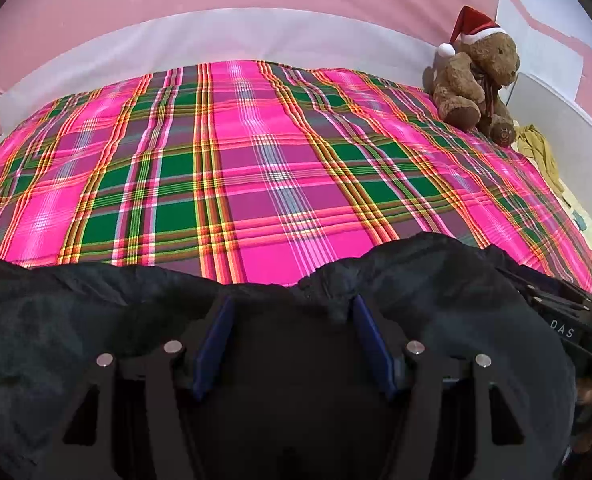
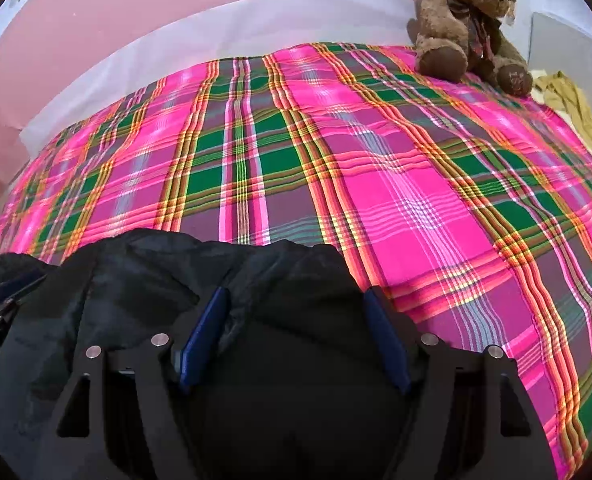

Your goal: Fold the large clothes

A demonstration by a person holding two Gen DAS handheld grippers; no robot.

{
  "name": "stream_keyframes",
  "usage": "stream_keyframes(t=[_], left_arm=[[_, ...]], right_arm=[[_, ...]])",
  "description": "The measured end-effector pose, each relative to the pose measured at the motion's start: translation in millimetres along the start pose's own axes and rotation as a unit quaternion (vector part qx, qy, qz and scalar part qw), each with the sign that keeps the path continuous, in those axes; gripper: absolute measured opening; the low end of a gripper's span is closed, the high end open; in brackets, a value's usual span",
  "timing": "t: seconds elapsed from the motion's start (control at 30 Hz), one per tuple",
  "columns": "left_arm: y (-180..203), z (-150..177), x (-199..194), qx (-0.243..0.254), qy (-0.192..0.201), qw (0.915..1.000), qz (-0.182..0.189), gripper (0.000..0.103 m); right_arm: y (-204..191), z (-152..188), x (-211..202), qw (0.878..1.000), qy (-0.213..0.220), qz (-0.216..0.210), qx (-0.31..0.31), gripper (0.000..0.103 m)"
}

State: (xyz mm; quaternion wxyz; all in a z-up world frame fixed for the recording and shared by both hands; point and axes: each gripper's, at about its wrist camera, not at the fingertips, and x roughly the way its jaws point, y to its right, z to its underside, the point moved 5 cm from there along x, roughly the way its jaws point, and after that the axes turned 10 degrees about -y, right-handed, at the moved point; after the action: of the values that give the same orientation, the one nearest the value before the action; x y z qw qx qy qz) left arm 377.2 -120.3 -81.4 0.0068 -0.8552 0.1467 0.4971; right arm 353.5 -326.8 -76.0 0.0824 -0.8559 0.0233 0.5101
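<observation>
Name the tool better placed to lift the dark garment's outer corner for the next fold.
Right, probably: the right tool straddles the dark garment at its end, bare plaid sheet beside it.

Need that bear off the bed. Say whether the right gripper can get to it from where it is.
Probably not yet: the right gripper sits over the black garment, and the teddy bear sits at the plaid cover's far corner. Nothing blocks the way.

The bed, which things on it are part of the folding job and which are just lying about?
Part of the job:
- black garment, bunched at the near edge
- left claw and right claw, jaws wide, black fabric between them
- plaid bedspread, the folding surface

Just lying about:
- teddy bear in a Santa hat
- yellowish cloth beside it
</observation>
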Motion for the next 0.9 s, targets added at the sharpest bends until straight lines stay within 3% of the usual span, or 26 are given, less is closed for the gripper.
stream_keyframes(t=[0.07,0.13,0.2,0.33,0.4,0.5,0.57,0.63,0.9], left_arm=[[-2.7,-4.0,-9.9,-0.007,-0.014,0.9999,-0.001,0.059],[-7.5,-5.6,-30.1,-0.011,-0.008,0.9999,0.004,0.058],[-17.3,-7.0,-59.8,-0.006,0.017,0.9998,0.009,0.058],[-54.7,-8.0,-106.5,0.006,0.065,0.9976,-0.022,0.058],[-82.0,-7.0,-109.0,-0.007,0.066,0.9966,-0.049,0.058],[-124.0,1.6,-89.6,-0.046,0.033,0.9957,-0.074,0.058],[-142.3,12.0,-68.6,-0.064,0.007,0.9955,-0.070,0.059],[-147.3,17.5,-55.1,-0.080,0.002,0.9954,-0.052,0.059],[-140.1,21.3,-32.0,-0.083,0.022,0.9941,-0.066,0.059]], right_arm=[[1.6,-3.1,-10.3,1.000,-0.018,-0.005,0.003,0.070],[-1.9,-6.1,-41.4,1.000,0.008,-0.001,-0.004,0.070],[-11.6,-8.6,-73.6,0.999,0.039,-0.008,-0.009,0.070],[-56.2,-7.4,-104.7,0.996,0.065,-0.037,-0.049,0.070],[-82.2,-4.1,-94.9,0.995,0.052,-0.048,-0.074,0.070],[-101.4,0.5,-55.5,0.995,0.008,-0.035,-0.089,0.070],[-98.9,3.2,-23.6,0.995,-0.031,-0.038,-0.085,0.071],[-95.7,1.7,-14.9,0.995,-0.035,-0.043,-0.085,0.071],[-91.9,10.2,4.7,0.996,-0.005,-0.036,-0.080,0.071]])
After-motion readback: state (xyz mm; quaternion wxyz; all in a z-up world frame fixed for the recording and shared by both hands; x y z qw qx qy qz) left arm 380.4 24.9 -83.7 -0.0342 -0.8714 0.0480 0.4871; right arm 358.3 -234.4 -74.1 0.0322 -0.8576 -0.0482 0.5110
